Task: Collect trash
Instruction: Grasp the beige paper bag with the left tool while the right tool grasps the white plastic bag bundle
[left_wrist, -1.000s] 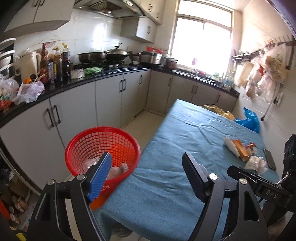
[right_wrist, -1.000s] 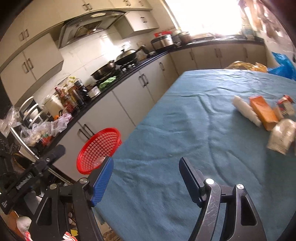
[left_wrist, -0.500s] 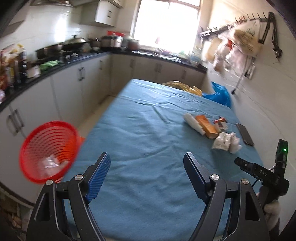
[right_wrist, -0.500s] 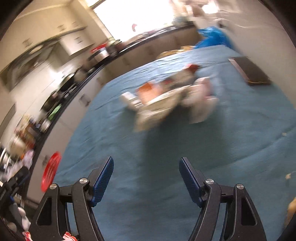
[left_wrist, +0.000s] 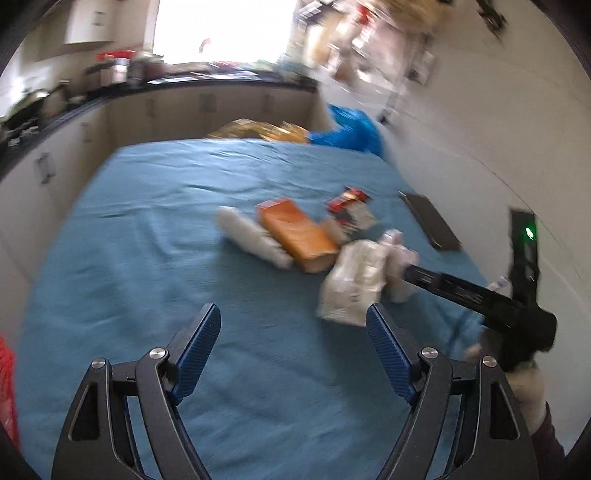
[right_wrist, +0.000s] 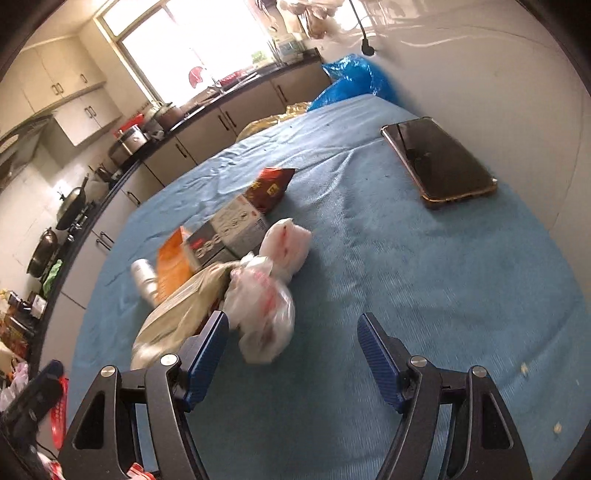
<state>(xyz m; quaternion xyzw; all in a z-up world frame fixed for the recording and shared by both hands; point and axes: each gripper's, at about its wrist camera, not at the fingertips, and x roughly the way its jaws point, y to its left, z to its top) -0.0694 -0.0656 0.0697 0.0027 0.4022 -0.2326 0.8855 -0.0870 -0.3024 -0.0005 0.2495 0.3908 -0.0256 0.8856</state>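
Observation:
A heap of trash lies on the blue tablecloth: a white roll, an orange box, a red snack packet, a beige paper bag and knotted white plastic bags. My left gripper hangs open above the cloth, short of the heap and a little left of it. My right gripper is open too, low over the cloth, its left finger beside the plastic bags and beige bag. Nothing sits between either pair of fingers. A sliver of the red basket shows at the left edge.
A dark phone lies on the cloth near the wall. A blue plastic bag and a yellow bag sit at the table's far end. Kitchen counters with pots run along the left. The other gripper's body reaches in from the right.
Both grippers swung away from the red basket toward the trash heap and came lower. The heap now fills the middle of both views; the basket slid off to the left edge.

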